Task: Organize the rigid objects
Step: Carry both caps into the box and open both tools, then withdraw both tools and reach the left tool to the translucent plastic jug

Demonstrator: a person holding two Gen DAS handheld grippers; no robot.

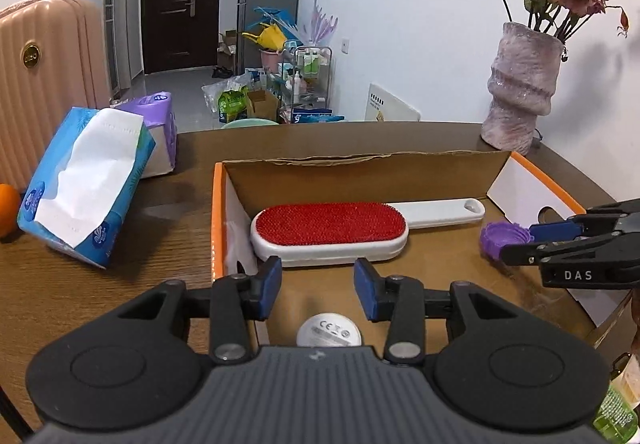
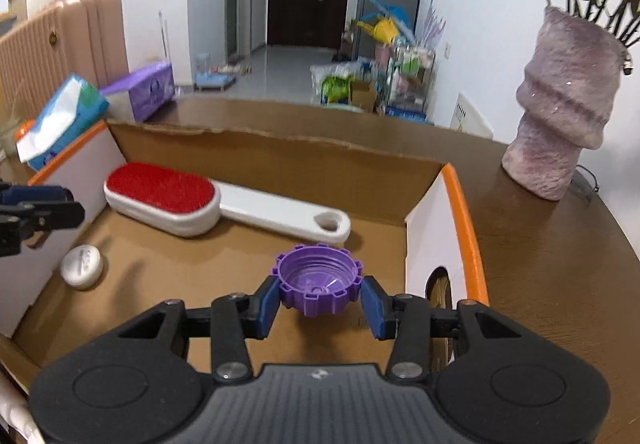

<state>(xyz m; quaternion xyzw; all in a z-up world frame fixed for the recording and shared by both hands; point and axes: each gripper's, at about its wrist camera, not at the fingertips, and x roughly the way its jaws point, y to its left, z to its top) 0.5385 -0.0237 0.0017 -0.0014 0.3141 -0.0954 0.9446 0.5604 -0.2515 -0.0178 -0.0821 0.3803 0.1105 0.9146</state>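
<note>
"DAS" on right tongs (image 1: 516,244), "CE" on white disc (image 1: 329,331)

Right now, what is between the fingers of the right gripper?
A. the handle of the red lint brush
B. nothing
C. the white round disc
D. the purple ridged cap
D: in the right wrist view the purple ridged cap sits between the blue pads of the right gripper, above the floor of the cardboard box.

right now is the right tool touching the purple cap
Touching on at least one side. The right wrist view shows the purple cap between the right tool pads: the left pad presses its ribbed side; at the right pad, contact is unclear.
</note>
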